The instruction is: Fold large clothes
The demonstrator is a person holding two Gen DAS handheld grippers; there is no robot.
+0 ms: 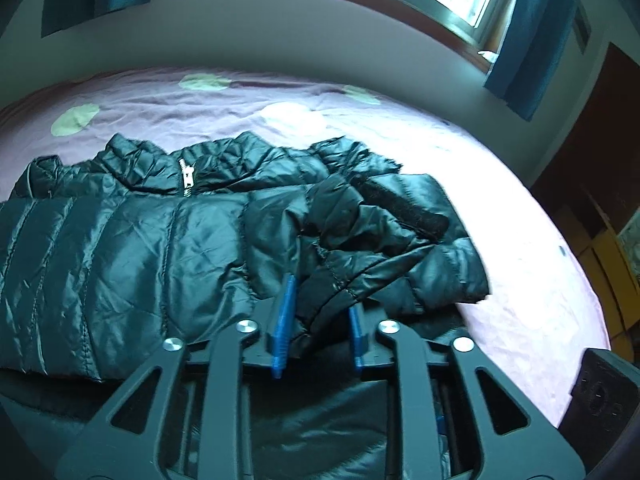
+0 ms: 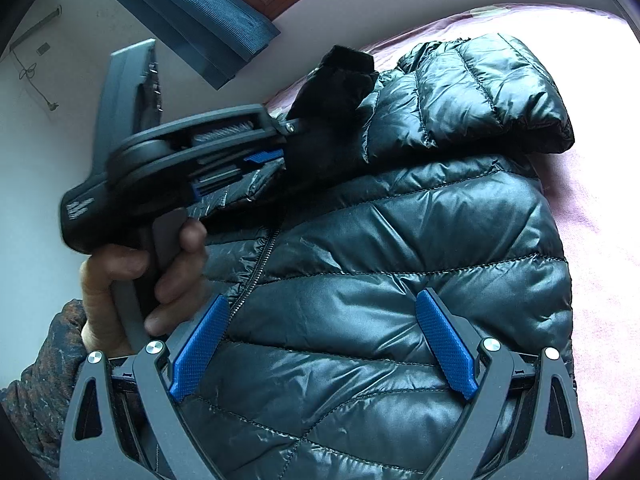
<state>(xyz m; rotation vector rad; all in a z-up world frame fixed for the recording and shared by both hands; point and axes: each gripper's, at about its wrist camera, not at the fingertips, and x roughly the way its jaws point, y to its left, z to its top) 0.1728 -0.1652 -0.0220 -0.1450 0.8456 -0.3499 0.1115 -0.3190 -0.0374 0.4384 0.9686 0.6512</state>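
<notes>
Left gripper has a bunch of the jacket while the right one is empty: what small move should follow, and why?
Probably carry the sleeve across the jacket chest and release. The left gripper pinches its fabric; the right gripper hovers open above the front panel.

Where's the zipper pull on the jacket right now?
In the left wrist view, the zipper pull sits at the collar of the black puffer jacket, upper left of the left gripper, which pinches the sleeve.

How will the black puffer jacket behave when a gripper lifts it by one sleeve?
The jacket probably flops and drapes: its sleeve already sags crumpled from the left gripper. The glossy shell looks slippery, so it may slide. Puffy quilting suggests it is light for its size.
</notes>
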